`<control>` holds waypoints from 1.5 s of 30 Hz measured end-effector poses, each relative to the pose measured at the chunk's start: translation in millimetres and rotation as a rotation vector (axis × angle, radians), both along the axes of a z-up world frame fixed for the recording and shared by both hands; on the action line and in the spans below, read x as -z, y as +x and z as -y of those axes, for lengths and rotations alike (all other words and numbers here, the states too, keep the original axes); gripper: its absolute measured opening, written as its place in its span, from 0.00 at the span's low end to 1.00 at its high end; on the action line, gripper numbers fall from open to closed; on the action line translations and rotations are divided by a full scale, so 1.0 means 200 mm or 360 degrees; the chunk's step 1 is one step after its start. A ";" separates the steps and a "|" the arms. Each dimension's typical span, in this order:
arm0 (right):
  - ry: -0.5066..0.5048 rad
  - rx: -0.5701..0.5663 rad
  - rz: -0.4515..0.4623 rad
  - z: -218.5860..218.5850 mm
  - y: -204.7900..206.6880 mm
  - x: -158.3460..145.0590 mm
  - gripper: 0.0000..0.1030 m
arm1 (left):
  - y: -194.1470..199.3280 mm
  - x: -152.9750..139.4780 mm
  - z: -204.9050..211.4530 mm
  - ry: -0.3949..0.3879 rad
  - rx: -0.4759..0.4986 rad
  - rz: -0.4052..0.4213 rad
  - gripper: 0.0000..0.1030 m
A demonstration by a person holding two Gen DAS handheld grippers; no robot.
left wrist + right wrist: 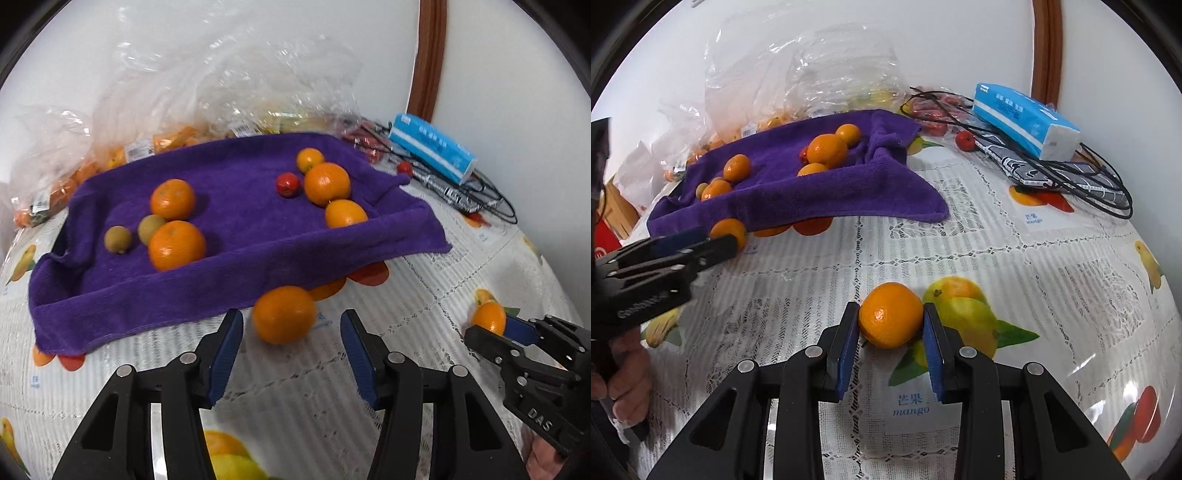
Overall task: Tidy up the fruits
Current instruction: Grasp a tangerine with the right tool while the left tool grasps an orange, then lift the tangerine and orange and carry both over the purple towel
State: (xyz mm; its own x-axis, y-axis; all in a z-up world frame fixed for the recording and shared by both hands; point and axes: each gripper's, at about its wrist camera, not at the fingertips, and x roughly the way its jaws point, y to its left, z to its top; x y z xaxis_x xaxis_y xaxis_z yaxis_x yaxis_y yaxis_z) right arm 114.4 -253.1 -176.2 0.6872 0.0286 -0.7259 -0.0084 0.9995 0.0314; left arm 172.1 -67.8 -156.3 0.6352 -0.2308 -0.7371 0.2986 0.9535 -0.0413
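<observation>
A purple towel (240,266) (812,192) holds several oranges, two small brown-green fruits (118,239) and a small red fruit (288,184). A loose orange (284,314) (729,230) lies on the tablecloth at the towel's front edge. My left gripper (291,315) (716,243) is open, its blue pads on either side of this orange and clear of it. Further right, my right gripper (891,308) (491,332) is shut on a smaller orange (890,315) (489,315) just above the tablecloth.
Clear plastic bags (229,85) (798,74) with more fruit stand behind the towel. At the back right lie a blue tissue pack (432,147) (1023,118), black cables (1089,177), a patterned pouch (1027,170) and a red fruit (964,140). A hand (624,373) holds the left gripper.
</observation>
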 end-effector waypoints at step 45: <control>0.0105 -0.0036 0.0047 0.01 -0.01 0.00 0.33 | -0.04 -0.07 -0.05 -0.0429 0.0144 0.0052 0.33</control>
State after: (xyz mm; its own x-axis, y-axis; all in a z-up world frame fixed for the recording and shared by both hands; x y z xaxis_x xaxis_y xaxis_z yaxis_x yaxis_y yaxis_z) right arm 113.1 -255.7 -175.3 0.7068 0.0913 -0.7015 -0.0329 0.9948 0.0963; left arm 163.8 -58.0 -142.5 0.6254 -0.4726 -0.6209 0.3875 0.8788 -0.2786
